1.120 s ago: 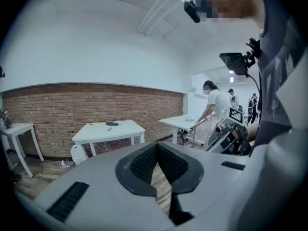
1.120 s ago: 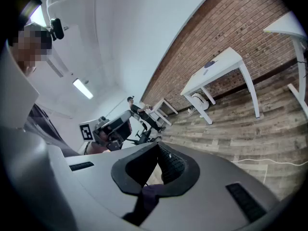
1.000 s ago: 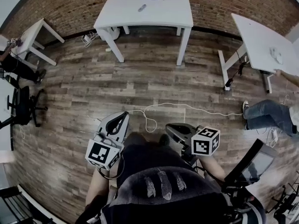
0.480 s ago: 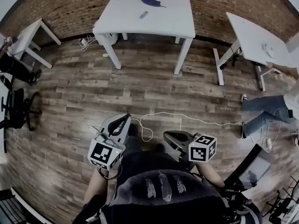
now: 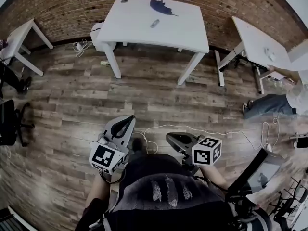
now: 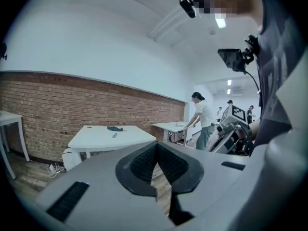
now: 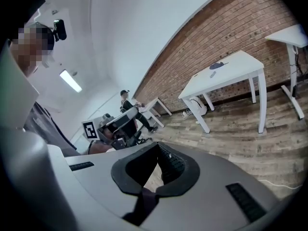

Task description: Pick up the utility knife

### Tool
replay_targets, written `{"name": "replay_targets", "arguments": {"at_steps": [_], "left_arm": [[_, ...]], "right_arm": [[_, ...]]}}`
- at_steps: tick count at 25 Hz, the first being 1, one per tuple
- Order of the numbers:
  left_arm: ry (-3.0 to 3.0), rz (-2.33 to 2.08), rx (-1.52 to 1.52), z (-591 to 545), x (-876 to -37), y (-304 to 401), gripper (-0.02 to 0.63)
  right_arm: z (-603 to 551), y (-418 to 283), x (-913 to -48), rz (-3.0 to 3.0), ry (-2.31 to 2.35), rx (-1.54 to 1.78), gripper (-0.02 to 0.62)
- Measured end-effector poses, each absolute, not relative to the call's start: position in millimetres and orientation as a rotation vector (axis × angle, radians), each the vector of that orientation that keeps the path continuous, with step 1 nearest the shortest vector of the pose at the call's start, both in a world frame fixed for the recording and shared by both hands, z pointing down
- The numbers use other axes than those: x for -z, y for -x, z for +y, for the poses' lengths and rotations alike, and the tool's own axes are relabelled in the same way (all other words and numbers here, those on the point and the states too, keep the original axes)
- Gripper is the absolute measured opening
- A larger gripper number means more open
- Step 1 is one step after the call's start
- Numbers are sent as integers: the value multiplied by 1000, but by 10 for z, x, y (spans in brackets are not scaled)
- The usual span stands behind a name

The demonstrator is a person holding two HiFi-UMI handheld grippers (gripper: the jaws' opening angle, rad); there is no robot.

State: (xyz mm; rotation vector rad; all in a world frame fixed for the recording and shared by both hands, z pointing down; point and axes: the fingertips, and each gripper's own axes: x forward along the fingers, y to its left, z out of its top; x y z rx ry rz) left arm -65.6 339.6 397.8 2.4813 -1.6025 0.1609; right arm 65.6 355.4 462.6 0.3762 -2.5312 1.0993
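The utility knife [image 5: 154, 23] is a small grey thing lying on the white table [image 5: 139, 30] by the brick wall, near a dark blue cloth [image 5: 161, 6]. Both grippers are held low in front of my body, far from the table across the wooden floor. My left gripper [image 5: 126, 120] is shut and holds nothing. My right gripper [image 5: 169, 137] is likewise shut and empty. In the left gripper view the knife [image 6: 115, 135] shows on the distant table beyond the closed left gripper [image 6: 156, 148]. In the right gripper view the knife [image 7: 212, 74] lies far past the closed right gripper [image 7: 158, 152].
A second white table [image 5: 255, 40] stands at the right, a small one [image 5: 19, 37] at the left. A white cable [image 5: 192, 127] snakes over the floor ahead. A person [image 5: 269, 105] is at the right, an office chair [image 5: 7, 124] at the left. A white bin [image 5: 97, 32] sits under the table.
The table with the knife has drawn nearer and larger in the head view. Both grippers travelled forward with me and stayed shut.
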Motion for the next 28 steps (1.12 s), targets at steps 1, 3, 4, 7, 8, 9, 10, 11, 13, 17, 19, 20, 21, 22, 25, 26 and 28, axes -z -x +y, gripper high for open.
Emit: {"name": "replay_targets", "arguments": {"at_steps": [1,3,4,7,8,9,10,11,13,17,19,20,21,22,25,26,28], "left_arm": [[-2487,-1589,-151,3376,-3983,783,-2],[-2505,-1564,-136,3340,-3989,988,-2],[-2514,-1547,-124,3315,-4001,1051,-2],[-2535,-1471,-93,3161,-4076,1089,-2],[-2547,-1445,-93,3093,-4098,1063,-2],[-2563,-1420,-96,3026,-4106,1025,-2],[-2579,-1399,-98,2958,-4100,980,-2],[-2593,-1382,-97,2891,-4086,930,-2],[-2611,-1355,-98,2760,-4056,814,-2],[-2628,-1333,-151,2546,-4049,575,-2],[-2622,-1362,-183,2435,-4029,493,-2],[-2613,-1385,-192,2380,-4006,451,-2],[-2602,-1408,-194,2328,-3978,398,-2],[-2589,-1426,-192,2277,-3948,331,-2],[-2575,-1448,-210,2118,-3889,100,-2],[-2575,-1453,-226,2073,-3880,20,-2],[-2574,-1460,-258,1996,-3869,-167,-2]], "right_arm": [[3527,-530,-4622,-2528,-383,-1086,0],[3494,-335,-4613,-2523,-404,-1064,0],[3485,-282,-4612,-2518,-421,-1054,0],[3423,-268,-4630,-2493,-488,-1026,0],[3386,-295,-4634,-2485,-516,-1025,0],[3344,-331,-4636,-2479,-546,-1032,0],[3298,-369,-4638,-2473,-575,-1047,0],[3251,-406,-4641,-2469,-598,-1066,0],[3162,-465,-4654,-2467,-614,-1093,0],[2967,-581,-4672,-2497,-587,-1084,0],[2811,-668,-4690,-2521,-571,-1093,0],[2726,-717,-4697,-2532,-557,-1109,0],[2644,-770,-4697,-2544,-537,-1132,0],[2567,-827,-4687,-2557,-513,-1159,0],[2323,-993,-4618,-2608,-467,-1235,-1],[2236,-1050,-4585,-2629,-463,-1263,0],[2091,-1196,-4507,-2664,-446,-1342,-1]]}}
